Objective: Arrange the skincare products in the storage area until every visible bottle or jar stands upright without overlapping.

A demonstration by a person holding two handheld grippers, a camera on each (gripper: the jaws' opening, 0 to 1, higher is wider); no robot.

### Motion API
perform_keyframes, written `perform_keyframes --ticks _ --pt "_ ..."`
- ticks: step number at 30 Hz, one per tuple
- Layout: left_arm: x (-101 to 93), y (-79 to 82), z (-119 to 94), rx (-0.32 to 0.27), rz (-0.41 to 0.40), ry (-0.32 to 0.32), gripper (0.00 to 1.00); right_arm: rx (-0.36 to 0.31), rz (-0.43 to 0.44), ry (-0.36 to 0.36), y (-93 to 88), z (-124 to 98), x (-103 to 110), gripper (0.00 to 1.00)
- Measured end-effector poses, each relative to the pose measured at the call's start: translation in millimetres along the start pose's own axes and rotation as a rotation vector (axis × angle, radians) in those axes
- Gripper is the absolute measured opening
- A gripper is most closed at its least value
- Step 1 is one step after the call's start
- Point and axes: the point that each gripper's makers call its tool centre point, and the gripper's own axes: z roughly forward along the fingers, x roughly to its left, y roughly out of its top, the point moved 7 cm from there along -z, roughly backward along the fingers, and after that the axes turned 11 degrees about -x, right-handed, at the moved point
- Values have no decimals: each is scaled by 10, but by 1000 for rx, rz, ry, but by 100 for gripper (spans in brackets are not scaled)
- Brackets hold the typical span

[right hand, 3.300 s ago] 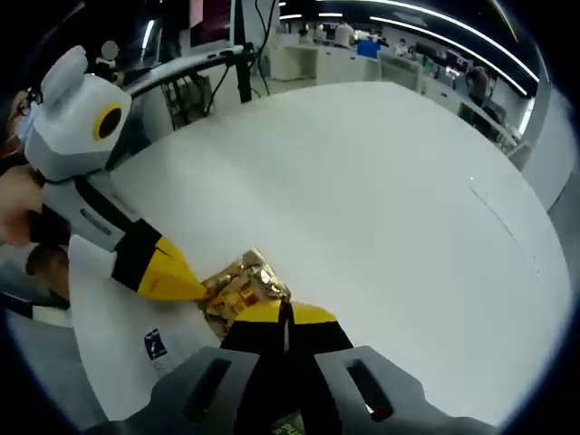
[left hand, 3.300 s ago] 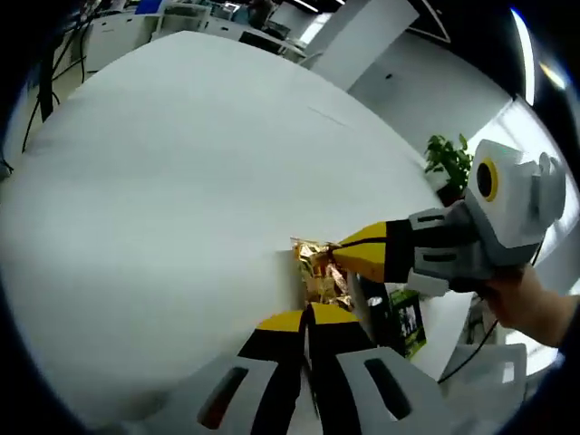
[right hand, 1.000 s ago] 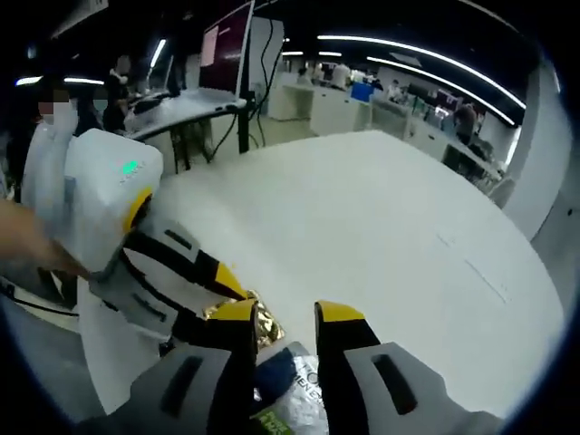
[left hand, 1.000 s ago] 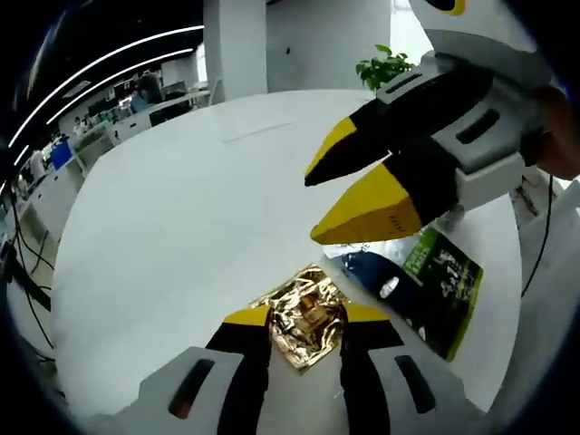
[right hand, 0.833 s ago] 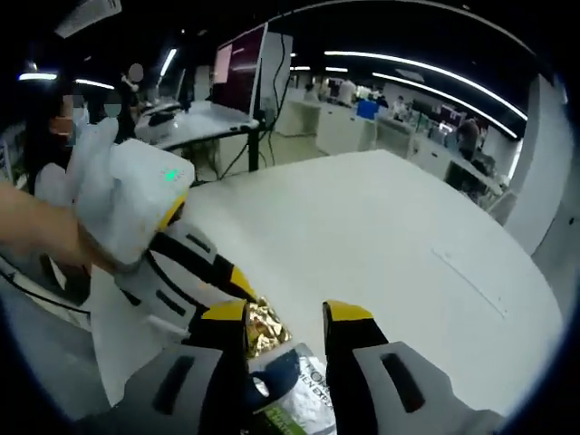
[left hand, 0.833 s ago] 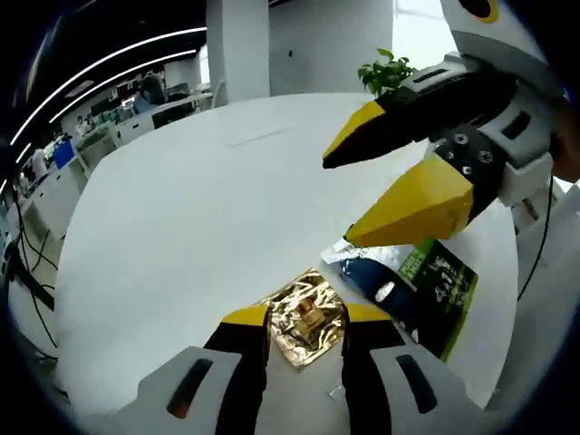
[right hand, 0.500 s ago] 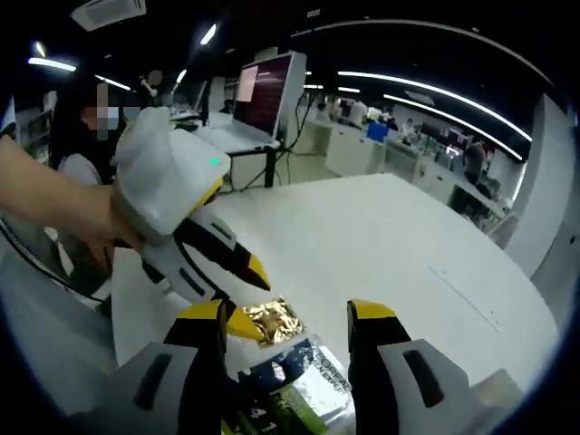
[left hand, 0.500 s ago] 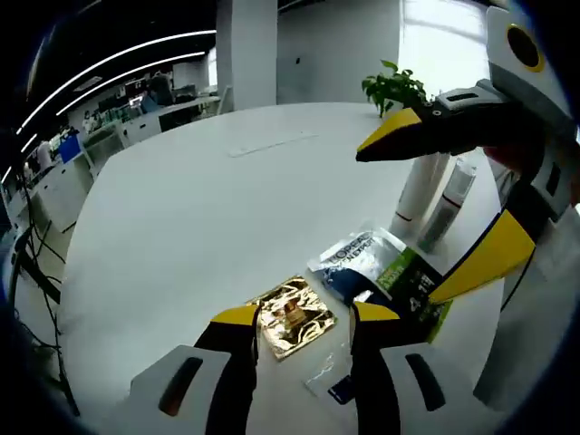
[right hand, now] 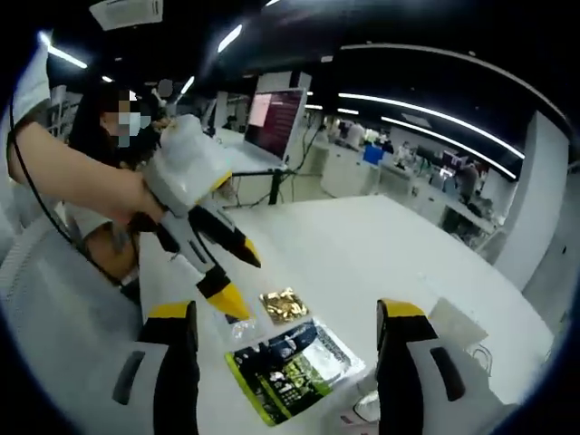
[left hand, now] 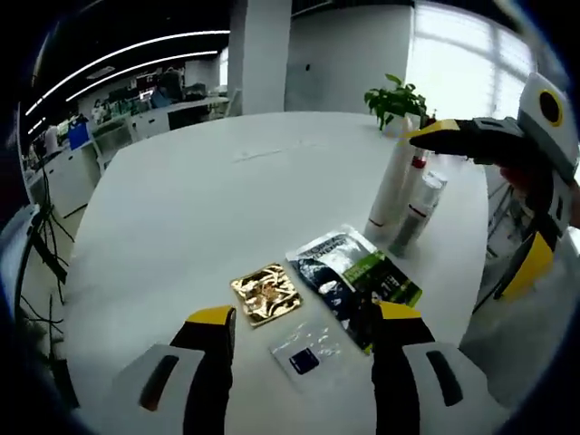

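Gold crinkled foil sachet (left hand: 265, 294) lies free at lower centre of the white round table (left hand: 181, 199), beside the green-and-black flat pouch (left hand: 355, 279); we have raised both tools, left gripper (left hand: 304, 319) and right gripper (right hand: 286, 314) now spread wide, empty.

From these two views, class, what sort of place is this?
Probably an open-plan office: desks with a monitor, long ceiling strip lights, and a potted plant beyond the white table.

Both the left gripper (left hand: 299, 317) and the right gripper (right hand: 285, 313) hover with jaws spread wide.
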Motion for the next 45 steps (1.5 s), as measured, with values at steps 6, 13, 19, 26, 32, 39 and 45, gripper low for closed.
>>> perform_keyframes --ticks 6,13,19,26,32,39,45 --pt "-108 -49 -171 -4 -31 19 73 18 91 -104 -167 -374 -128 93" --pt "-244 -146 -346 -1 -86 42 80 43 190 -210 -364 -801 -307 99" --pt "-405 -194 -515 -32 -158 38 90 47 241 -261 -450 -1123 -380 100" --pt "-468 -96 -690 -55 -178 57 97 45 267 -308 -537 -1339 -419 100" --pt "-537 -198 -721 -9 -138 56 95 31 319 -355 -600 -1386 -472 99" --pt "-551 -203 -681 12 -127 67 96 48 336 -369 -651 -1388 -488 99" --pt "-522 -210 -688 13 -133 80 96 63 335 -349 -662 -1354 -453 99"
